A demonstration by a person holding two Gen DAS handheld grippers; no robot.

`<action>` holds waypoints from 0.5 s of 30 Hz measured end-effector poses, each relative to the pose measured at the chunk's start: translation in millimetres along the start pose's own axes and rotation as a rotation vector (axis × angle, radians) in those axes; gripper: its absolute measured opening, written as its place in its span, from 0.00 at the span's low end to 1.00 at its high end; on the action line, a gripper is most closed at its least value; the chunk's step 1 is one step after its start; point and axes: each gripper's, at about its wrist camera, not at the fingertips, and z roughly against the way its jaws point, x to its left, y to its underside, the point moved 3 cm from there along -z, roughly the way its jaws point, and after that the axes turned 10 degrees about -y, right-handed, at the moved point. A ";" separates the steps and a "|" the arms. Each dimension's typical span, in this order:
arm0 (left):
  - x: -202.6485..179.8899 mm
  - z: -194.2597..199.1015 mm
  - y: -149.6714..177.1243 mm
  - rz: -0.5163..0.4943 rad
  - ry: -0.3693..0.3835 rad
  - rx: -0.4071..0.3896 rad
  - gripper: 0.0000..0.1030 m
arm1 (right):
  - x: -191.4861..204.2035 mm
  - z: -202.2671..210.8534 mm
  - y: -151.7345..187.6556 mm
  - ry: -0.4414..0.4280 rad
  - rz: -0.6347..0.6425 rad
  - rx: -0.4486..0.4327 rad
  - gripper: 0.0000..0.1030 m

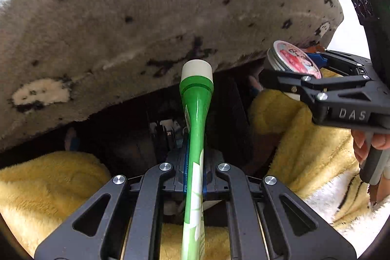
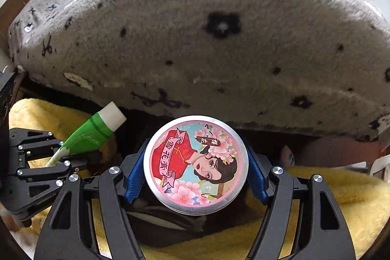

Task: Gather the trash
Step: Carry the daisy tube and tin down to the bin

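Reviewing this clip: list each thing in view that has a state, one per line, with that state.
Left gripper: shut on the green tube, jaws pinching its flat body.
Green tube: held, white cap on, pointing at the grey cushion.
Right gripper: shut on the round tin, jaws at its sides.
Round tin: held, lid on.
Grey cushion: tilted up over a dark gap.
Yellow blanket: rumpled.

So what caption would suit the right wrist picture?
Right gripper clamps a round pictured metal tin before a grey fuzzy cushion.
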 end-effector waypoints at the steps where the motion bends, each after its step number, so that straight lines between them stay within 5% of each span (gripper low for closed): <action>1: 0.2 -5.6 0.0 0.000 0.009 0.015 0.06 | -1.5 -6.7 1.8 -0.006 -0.008 0.019 0.69; 15: 4.8 -60.3 -5.8 0.023 0.045 0.156 0.06 | -8.8 -67.7 4.9 -0.065 -0.065 0.177 0.69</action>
